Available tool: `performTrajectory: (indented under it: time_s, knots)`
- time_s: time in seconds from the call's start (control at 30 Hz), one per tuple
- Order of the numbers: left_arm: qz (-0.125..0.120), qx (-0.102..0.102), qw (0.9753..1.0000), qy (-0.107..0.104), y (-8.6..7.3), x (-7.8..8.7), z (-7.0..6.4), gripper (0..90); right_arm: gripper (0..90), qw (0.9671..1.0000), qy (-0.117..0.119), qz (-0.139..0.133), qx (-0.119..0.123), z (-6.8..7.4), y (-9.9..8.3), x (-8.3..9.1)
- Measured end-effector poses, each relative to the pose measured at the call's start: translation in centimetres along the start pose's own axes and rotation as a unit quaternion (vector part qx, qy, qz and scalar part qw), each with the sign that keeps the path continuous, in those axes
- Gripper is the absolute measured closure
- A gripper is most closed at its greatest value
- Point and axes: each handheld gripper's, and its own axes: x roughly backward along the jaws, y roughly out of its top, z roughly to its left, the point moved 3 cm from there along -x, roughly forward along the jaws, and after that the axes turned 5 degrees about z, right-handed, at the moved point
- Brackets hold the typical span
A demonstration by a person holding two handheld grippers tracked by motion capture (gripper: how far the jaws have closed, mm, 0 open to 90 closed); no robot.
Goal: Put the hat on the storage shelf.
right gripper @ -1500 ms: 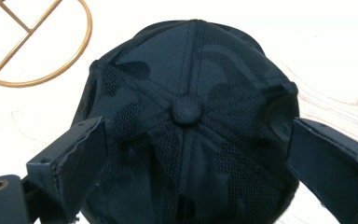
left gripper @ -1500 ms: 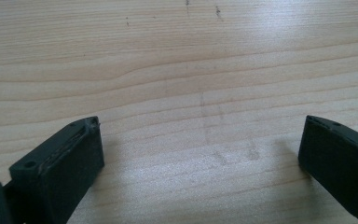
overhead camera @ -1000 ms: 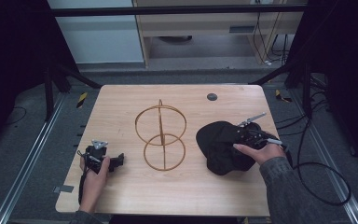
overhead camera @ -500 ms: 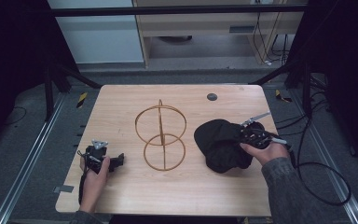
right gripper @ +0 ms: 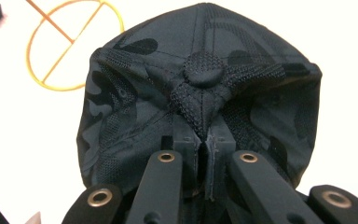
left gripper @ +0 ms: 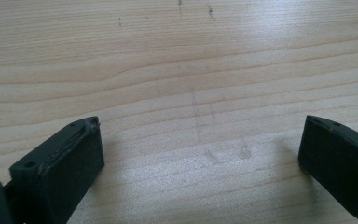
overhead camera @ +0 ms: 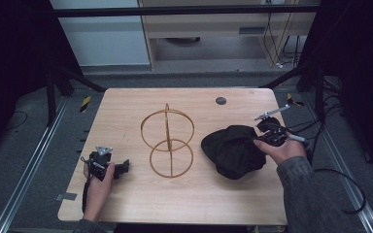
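A black camouflage cap [overhead camera: 233,150] lies on the wooden table [overhead camera: 126,104], right of centre. My right gripper [overhead camera: 261,138] is shut on the cap's fabric near the top button [right gripper: 203,69]; in the right gripper view the cap [right gripper: 144,93] is pinched between the closed jaws. A copper wire stand [overhead camera: 167,141], made of two rings on an upright rod, stands at the table's middle. My left gripper [overhead camera: 121,167] rests low on the table at the front left, open, with bare wood [left gripper: 191,116] between its fingers [left gripper: 70,158].
A small dark round disc [overhead camera: 220,101] lies near the table's far edge. Cables trail off the right side of the table. The wire stand's base ring [right gripper: 70,46] lies just beyond the cap in the right gripper view.
The right gripper has pulled the cap slightly up and left, bunching its fabric. The left gripper has stayed in place.
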Motion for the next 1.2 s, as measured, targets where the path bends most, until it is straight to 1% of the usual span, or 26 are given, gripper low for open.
performTrajectory:
  time_s: [0.07,0.13,0.27,0.4,0.47,0.6,0.73,0.77,0.87,0.9,1.03,1.1,1.2]
  knots:
    - [0.000,0.000,1.0000,0.000,0.0,0.0,0.0,0.0,85.8,1.0000,-0.001,-0.008,0.000,-0.1,0.3,0.7]
    - [0.000,0.000,1.0000,0.000,0.0,0.0,0.0,0.0,85.9,0.9998,-0.001,-0.019,-0.006,-0.1,0.7,1.5]
    - [0.000,0.000,1.0000,0.000,0.0,0.0,0.0,0.0,86.0,0.9992,-0.005,-0.039,-0.004,0.0,1.4,3.0]
    - [0.000,0.000,1.0000,0.000,0.0,0.0,0.0,0.0,85.9,0.9985,-0.007,-0.052,-0.016,-0.1,2.2,4.4]
    - [0.000,0.000,1.0000,0.000,0.0,0.0,0.0,0.0,85.9,0.9982,-0.013,-0.056,-0.017,-0.1,2.5,4.9]
    - [0.000,0.000,1.0000,0.000,0.0,0.0,0.0,0.0,85.9,0.9971,-0.019,-0.073,-0.009,0.2,3.4,6.1]
    - [0.000,0.000,1.0000,0.000,0.0,0.0,0.0,0.0,86.0,0.9963,-0.023,-0.083,-0.004,0.6,3.9,6.7]
    - [0.000,0.000,1.0000,0.000,0.0,0.0,0.0,0.0,86.0,0.9955,-0.028,-0.091,-0.002,0.8,4.3,7.3]
    - [0.000,0.000,1.0000,0.000,0.0,0.0,0.0,0.0,86.1,0.9938,-0.031,-0.107,-0.004,1.1,5.0,8.4]
    - [-0.001,0.001,1.0000,0.000,0.0,0.0,0.0,0.0,86.1,0.9931,-0.034,-0.112,0.000,1.2,5.3,8.7]
    - [-0.001,0.002,1.0000,0.000,0.0,0.0,0.0,0.0,86.1,0.9914,-0.039,-0.125,-0.002,1.4,6.6,9.9]
    - [-0.001,0.002,1.0000,0.000,0.0,0.0,0.0,0.0,86.2,0.9910,-0.032,-0.130,-0.006,1.5,7.4,10.4]
    - [0.000,0.001,1.0000,0.000,0.0,0.0,0.0,0.0,86.2,0.9902,-0.024,-0.137,-0.007,1.9,8.6,10.7]
